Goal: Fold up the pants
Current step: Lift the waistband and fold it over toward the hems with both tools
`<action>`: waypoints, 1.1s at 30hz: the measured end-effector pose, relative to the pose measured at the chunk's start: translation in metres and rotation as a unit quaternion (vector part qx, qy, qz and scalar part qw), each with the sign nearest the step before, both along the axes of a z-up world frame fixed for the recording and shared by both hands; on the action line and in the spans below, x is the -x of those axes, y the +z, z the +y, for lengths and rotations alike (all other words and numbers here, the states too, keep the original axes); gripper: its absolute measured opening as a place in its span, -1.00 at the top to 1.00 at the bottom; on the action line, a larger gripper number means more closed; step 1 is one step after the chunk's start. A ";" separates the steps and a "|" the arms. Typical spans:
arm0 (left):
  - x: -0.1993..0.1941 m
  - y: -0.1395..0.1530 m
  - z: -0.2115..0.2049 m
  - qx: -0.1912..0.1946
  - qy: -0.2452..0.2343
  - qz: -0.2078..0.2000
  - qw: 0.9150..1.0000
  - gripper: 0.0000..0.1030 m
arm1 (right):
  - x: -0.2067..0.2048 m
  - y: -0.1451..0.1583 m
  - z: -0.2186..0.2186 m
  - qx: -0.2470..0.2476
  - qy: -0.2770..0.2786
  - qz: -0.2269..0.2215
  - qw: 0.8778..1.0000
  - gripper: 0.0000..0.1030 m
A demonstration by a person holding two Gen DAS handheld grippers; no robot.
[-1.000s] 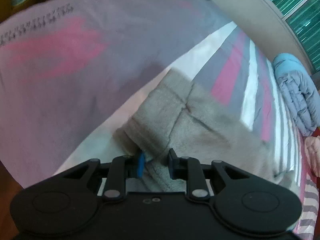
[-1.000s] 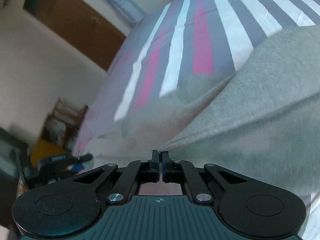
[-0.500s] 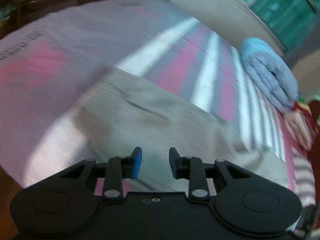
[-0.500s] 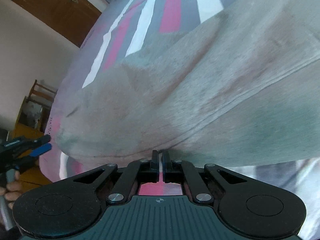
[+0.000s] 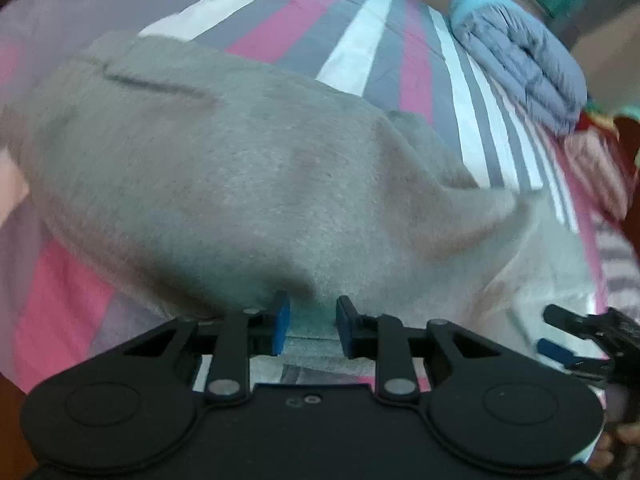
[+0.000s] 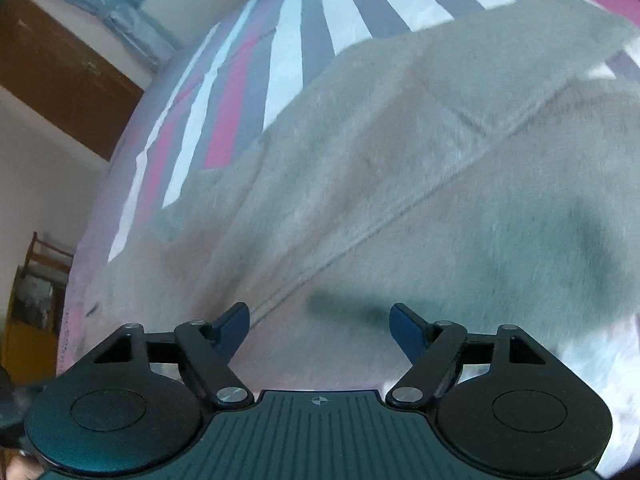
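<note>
So the pants [image 5: 248, 184] lie spread on the bed [image 5: 360, 60], filling the middle of both views. In the left wrist view the left gripper [image 5: 310, 324] sits at 6 o'clock, right at the pants' near edge, with a bit of the cloth between its fingers. A rolled blanket [image 5: 520, 52] lies on the bed at 1 o'clock, well behind the pants. The right gripper [image 5: 576, 344] pokes in at 4 o'clock, beside the pants. In the right wrist view the right gripper [image 6: 320, 324] is at 6 o'clock over the pants, and a shelf [image 6: 32, 292] stands off the bed at 9 o'clock.
</note>
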State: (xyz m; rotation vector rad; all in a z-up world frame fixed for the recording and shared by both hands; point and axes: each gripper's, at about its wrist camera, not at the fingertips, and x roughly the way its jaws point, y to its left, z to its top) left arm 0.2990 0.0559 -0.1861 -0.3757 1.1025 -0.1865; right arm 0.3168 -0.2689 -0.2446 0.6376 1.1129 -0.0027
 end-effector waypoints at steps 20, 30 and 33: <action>0.001 -0.001 -0.017 -0.043 -0.007 -0.012 0.999 0.70 | -0.007 -0.011 -0.034 -0.009 -0.105 -0.057 0.993 0.87; 0.002 0.000 -0.019 -0.050 -0.013 -0.015 0.999 0.69 | 0.078 0.008 -0.030 0.015 -0.073 -0.071 0.995 0.87; 0.002 0.001 -0.019 -0.052 -0.011 -0.015 0.998 0.69 | 0.081 -0.021 -0.032 0.030 -0.077 -0.020 0.996 1.00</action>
